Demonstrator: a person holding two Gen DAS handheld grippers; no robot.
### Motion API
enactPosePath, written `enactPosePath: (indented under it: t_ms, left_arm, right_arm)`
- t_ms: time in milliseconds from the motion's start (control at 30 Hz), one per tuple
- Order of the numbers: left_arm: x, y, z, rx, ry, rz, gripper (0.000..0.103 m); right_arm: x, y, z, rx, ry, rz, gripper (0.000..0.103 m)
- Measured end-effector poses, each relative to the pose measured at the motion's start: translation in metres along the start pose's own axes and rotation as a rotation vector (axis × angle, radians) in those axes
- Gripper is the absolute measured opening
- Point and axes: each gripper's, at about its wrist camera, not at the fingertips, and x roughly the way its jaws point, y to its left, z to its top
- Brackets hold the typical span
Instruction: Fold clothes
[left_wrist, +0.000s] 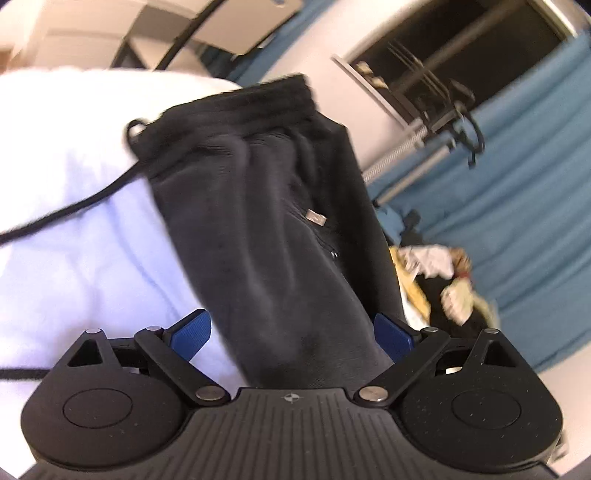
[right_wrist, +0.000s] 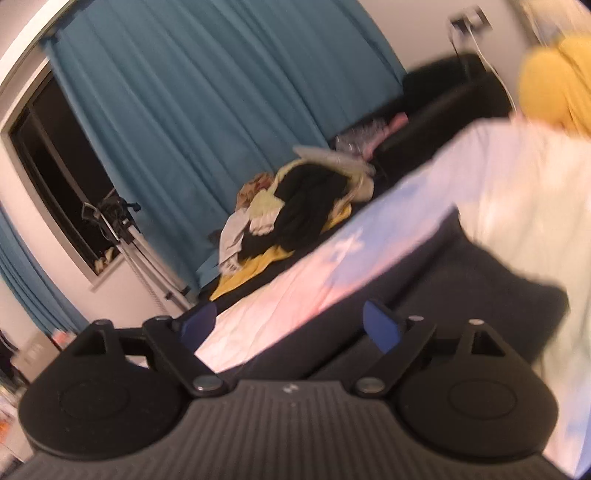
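Black drawstring trousers (left_wrist: 258, 206) with a zip pocket lie folded lengthwise on a pale bedsheet (left_wrist: 81, 236). Their waistband points away and their cord (left_wrist: 66, 210) trails off to the left. My left gripper (left_wrist: 291, 334) is open just above the near end of the trousers. The cloth runs between the blue pads (left_wrist: 192, 332) and neither pad presses on it. In the right wrist view, my right gripper (right_wrist: 290, 325) is open with nothing in it. It hangs over the edge of a dark garment (right_wrist: 480, 288) on the pink and blue sheet (right_wrist: 332, 266).
A pile of mixed clothes (right_wrist: 295, 206) lies beyond the bed, also seen as the heap (left_wrist: 439, 280) in the left wrist view. Teal curtains (right_wrist: 207, 103), a dark window (right_wrist: 55, 177) and a tripod (right_wrist: 122, 229) stand behind. A yellow cloth shape (right_wrist: 554, 81) is at the upper right.
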Motion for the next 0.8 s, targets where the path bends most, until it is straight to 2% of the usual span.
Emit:
enactPosePath:
  t_ms: [67,133,200,233,333,433,567,700,767,800]
  left_arm:
    - [0.011,0.017,0.01,-0.113,0.017,-0.039,0.096]
    - [0.015,0.034,0.014,-0.22,0.027,-0.018,0.096]
    - [0.02,0.045,0.015,-0.278,0.019,-0.016,0.096]
    - [0.022,0.049,0.016,-0.295,0.015,-0.02,0.096]
    - [0.031,0.053,0.023,-0.287,-0.007,-0.044,0.096]
    - [0.049,0.051,0.03,-0.247,-0.008,-0.057,0.096]
    - [0.072,0.043,0.04,-0.117,-0.005,-0.053,0.096]
    - [0.101,0.039,0.06,0.018,0.006,0.0,0.095]
    - [0.107,0.046,0.066,-0.047,-0.041,-0.011,0.094]
    - [0.109,0.049,0.069,-0.084,-0.063,-0.012,0.09]
  right_arm:
    - [-0.006,-0.022,-0.008,0.177,0.053,0.006,0.098]
    - [-0.006,-0.047,-0.021,0.362,0.125,0.006,0.099]
    - [-0.006,-0.068,-0.034,0.494,0.174,-0.046,0.099]
    - [-0.006,-0.074,-0.038,0.521,0.185,-0.083,0.099]
    - [-0.008,-0.083,-0.037,0.539,0.158,-0.163,0.099]
    - [-0.006,-0.089,-0.03,0.528,0.114,-0.193,0.099]
    - [0.008,-0.102,-0.027,0.523,0.097,-0.252,0.099]
    - [0.03,-0.115,-0.021,0.451,0.089,-0.253,0.1]
    - [0.039,-0.118,-0.019,0.431,0.048,-0.23,0.101]
    - [0.042,-0.12,-0.019,0.426,0.021,-0.205,0.101]
